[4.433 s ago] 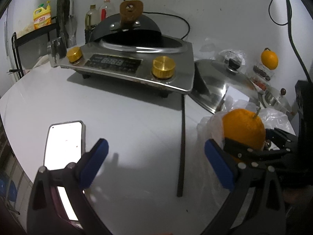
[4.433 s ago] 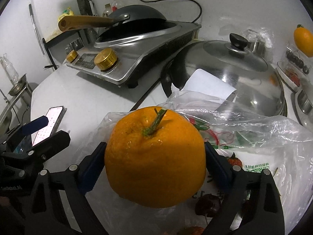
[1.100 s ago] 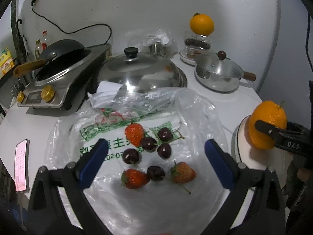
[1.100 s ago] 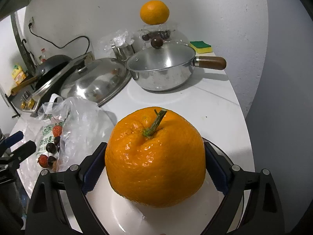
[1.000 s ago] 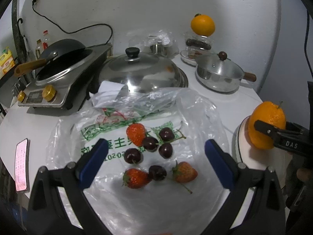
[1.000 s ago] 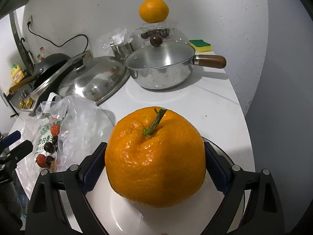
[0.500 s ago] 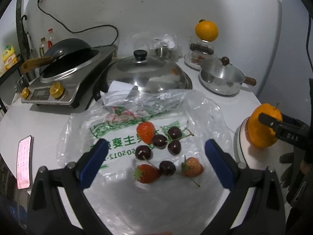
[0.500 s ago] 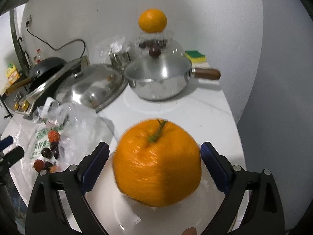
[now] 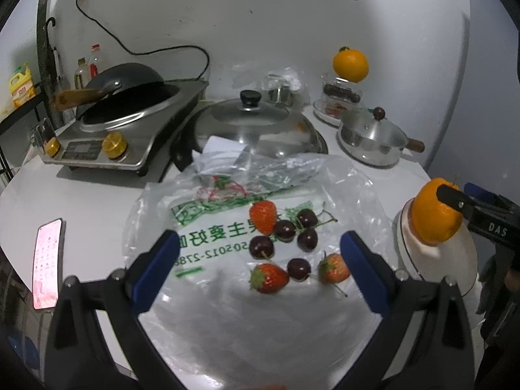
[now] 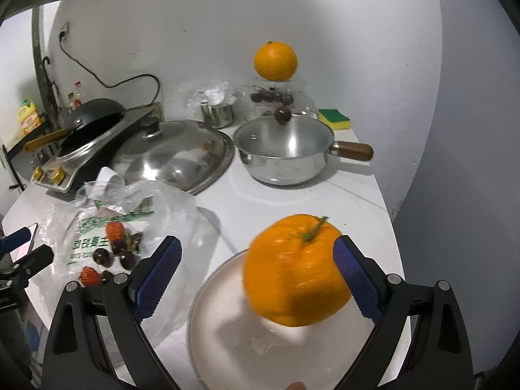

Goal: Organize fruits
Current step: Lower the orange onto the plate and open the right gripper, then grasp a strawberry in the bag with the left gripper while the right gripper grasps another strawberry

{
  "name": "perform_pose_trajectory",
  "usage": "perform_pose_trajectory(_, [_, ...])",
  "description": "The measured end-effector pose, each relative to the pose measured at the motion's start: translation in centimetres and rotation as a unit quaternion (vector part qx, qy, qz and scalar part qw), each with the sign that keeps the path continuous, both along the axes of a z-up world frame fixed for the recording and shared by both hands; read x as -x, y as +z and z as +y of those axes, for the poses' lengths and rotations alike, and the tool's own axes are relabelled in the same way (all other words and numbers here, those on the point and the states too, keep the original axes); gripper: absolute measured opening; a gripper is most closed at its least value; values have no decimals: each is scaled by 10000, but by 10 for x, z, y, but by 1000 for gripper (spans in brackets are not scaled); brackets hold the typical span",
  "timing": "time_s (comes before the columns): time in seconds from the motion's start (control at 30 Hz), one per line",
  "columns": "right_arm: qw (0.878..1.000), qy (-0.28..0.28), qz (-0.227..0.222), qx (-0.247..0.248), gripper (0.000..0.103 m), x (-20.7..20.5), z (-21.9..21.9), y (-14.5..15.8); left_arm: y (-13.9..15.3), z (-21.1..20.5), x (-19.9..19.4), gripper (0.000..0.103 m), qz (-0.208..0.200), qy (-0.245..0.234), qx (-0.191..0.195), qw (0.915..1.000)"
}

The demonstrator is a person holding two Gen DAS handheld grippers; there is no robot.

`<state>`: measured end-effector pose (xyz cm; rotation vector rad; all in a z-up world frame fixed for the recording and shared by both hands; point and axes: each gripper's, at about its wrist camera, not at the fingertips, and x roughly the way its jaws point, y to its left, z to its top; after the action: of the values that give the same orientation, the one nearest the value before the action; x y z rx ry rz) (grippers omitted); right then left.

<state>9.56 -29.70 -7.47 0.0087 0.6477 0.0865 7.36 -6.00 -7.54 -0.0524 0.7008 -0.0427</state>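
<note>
A big orange (image 10: 295, 269) with a green stem sits on a white plate (image 10: 227, 334), blurred and tipped against the right pad. My right gripper (image 10: 256, 247) is open around it, with a wide gap at the left pad. In the left wrist view the same orange (image 9: 435, 216) and plate (image 9: 455, 260) are at the far right. My left gripper (image 9: 260, 242) hangs open and empty over a flattened plastic bag (image 9: 227, 308). On the bag lie three strawberries (image 9: 263, 216) and several dark cherries (image 9: 284, 229).
A second orange (image 9: 350, 65) sits on a clear container by the wall. A lidded saucepan (image 9: 373, 136), a large steel lid (image 9: 253, 123) and a cooker with a wok (image 9: 123, 123) line the back. A lit phone (image 9: 47, 247) lies left. A sponge (image 10: 334, 118) sits behind the saucepan.
My right gripper has opened and let go of the orange, which now rests on the plate and leans right. The left gripper has drawn back a little from the bag.
</note>
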Motion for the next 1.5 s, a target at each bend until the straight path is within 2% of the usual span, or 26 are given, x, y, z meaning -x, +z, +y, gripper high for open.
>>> perform_pose_trajectory(0.6, [9984,494,-115,253,96,19,83,14,-1,60,28,99,-163,172,235,9994])
perform_pose_trajectory(1.03, [9948,911,-27,451,95,24,124,2,-12,85,34,100,-115,265,316,9991])
perform_pose_trajectory(1.1, [9936,1016,46,493,89,23,131,-2,-14,88,34,99,-93,300,314,9990])
perform_pose_trajectory(1.17, [9925,1096,147,528,77,20,136,-8,-15,89,34,99,-80,326,301,9990])
perform_pose_trajectory(1.27, [9910,1197,294,517,67,16,140,-17,-16,89,33,100,-67,341,289,9990])
perform_pose_trajectory(1.37, [9893,1296,414,529,57,13,143,-27,-18,87,31,100,-26,330,274,9991])
perform_pose_trajectory(1.5, [9872,1367,601,551,50,8,141,-42,-23,82,28,100,50,305,242,9992])
